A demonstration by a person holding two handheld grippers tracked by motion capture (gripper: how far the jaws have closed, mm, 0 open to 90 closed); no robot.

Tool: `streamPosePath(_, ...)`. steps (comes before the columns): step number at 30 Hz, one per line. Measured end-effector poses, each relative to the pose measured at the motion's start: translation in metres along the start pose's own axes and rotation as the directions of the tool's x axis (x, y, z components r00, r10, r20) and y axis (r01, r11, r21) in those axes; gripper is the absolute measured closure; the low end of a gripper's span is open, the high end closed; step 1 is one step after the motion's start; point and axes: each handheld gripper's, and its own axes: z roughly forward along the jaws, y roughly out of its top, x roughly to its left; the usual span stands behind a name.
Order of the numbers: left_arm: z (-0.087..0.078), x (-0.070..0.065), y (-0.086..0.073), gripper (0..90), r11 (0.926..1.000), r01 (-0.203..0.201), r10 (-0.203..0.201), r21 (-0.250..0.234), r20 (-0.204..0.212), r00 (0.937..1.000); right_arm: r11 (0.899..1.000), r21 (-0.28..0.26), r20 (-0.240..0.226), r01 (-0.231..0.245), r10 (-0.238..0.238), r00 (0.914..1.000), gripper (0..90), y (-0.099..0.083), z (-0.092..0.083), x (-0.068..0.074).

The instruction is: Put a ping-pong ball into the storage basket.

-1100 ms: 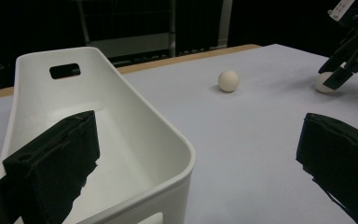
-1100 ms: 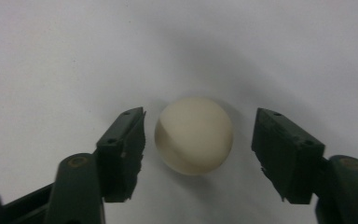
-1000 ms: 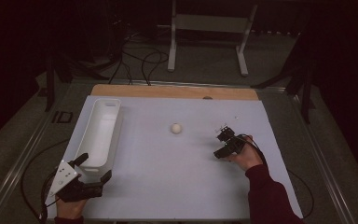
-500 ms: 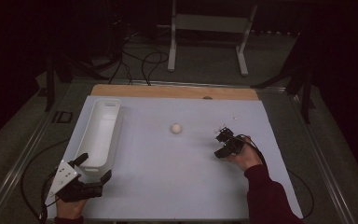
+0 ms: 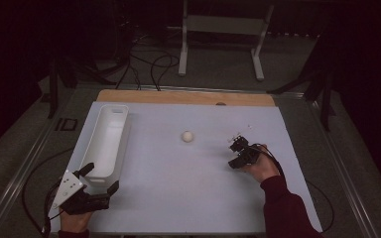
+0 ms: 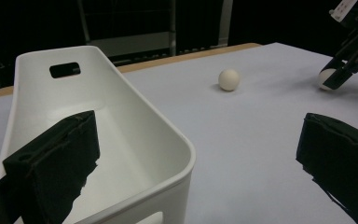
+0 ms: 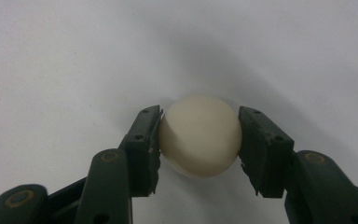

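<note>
Right gripper point(image 5: 236, 147): jaws closed on a cream ball, having just drawn together within the last moment; in the right gripper view both pads point(image 7: 145, 144) press the held ball point(image 7: 200, 135) at its sides, with the ball low against the white mat point(image 5: 188, 188). Held by a hand point(image 5: 260, 166) in a dark red sleeve point(image 5: 285, 208).

Left gripper point(image 5: 100, 179): jaws spread wide, nothing between them; one jaw over the near end of the white bin point(image 5: 106, 141), the other outside its near corner above the mat. Grey three-cornered plate point(image 5: 67, 187) on top.

White bin: long, open, empty, with a handle slot point(image 6: 65, 70) in its far wall; landmark for the entries below.

Held ball: well to the right of the bin, past the mat's middle; also seen from the left gripper view point(image 6: 327, 78) under the far gripper's jaws.

Second ball point(image 5: 187, 136): loose on the mat, right of the bin's far half, between the bin and the held ball, touching neither.

Wooden board edge point(image 5: 183, 96): just beyond the bin's far end.
</note>
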Motion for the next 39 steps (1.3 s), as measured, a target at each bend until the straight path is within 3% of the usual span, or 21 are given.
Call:
streamPosePath(25, 0.000, 0.000, 0.000, 0.0, 1.0000, 0.002, -0.002, -0.001, -0.001, 1.0000, 1.000, -0.023, 0.023, 0.003, -0.003, 0.9997, 50.5, 0.003, -0.013, 0.003)
streamPosePath(39, 0.000, 0.000, 0.000, 0.0, 1.0000, 0.002, -0.002, -0.001, 0.001, 1.0000, 0.998, -0.053, 0.024, 0.031, -0.030, 0.9993, 50.5, 0.012, -0.025, 0.012)
